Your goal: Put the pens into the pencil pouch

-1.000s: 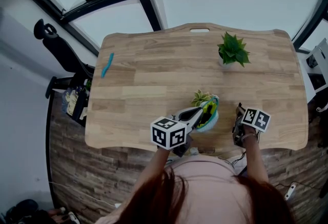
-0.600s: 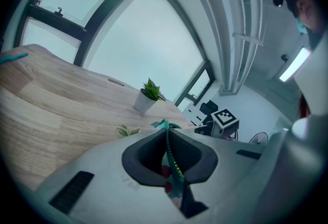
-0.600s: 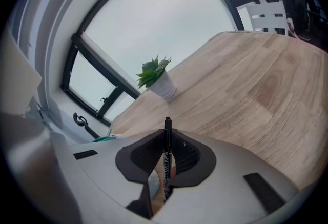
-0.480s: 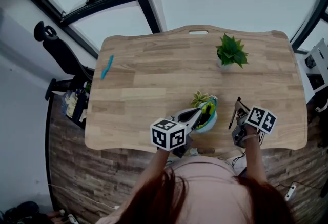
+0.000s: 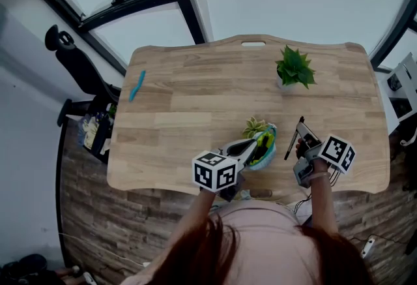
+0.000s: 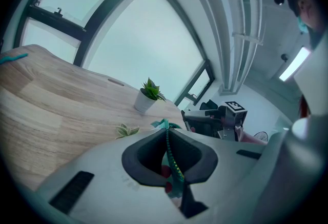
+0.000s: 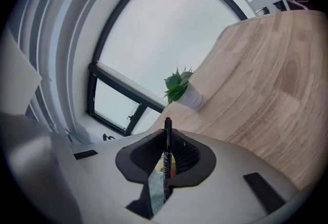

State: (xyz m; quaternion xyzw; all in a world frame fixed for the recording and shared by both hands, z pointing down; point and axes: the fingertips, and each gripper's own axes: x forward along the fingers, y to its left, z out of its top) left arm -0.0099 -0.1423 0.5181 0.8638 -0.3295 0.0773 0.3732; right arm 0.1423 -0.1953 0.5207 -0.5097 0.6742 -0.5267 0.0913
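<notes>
**Observer:** State of each tool?

**Me:** My left tool (image 5: 253,145) is pressed onto the zipper edge of the pencil pouch (image 5: 268,150). The pouch sits by the near edge of the desk (image 5: 195,107). My right tool (image 5: 301,144) pinches a black pen (image 5: 293,139), lifted clear of the desk.

**Observer:** Which way to the pouch?

**Me:** Leftward from the pen, near but apart. The pen's long axis runs roughly near-to-far, so I judge it must tilt toward the mouth. I can't tell from here whether the mouth gapes wide enough.

**Observer:** Anything else to collect?

**Me:** A teal stick (image 5: 135,83), probably a pen, lies well apart at the far left. My left tool is nearer to it, though occupied.
</notes>
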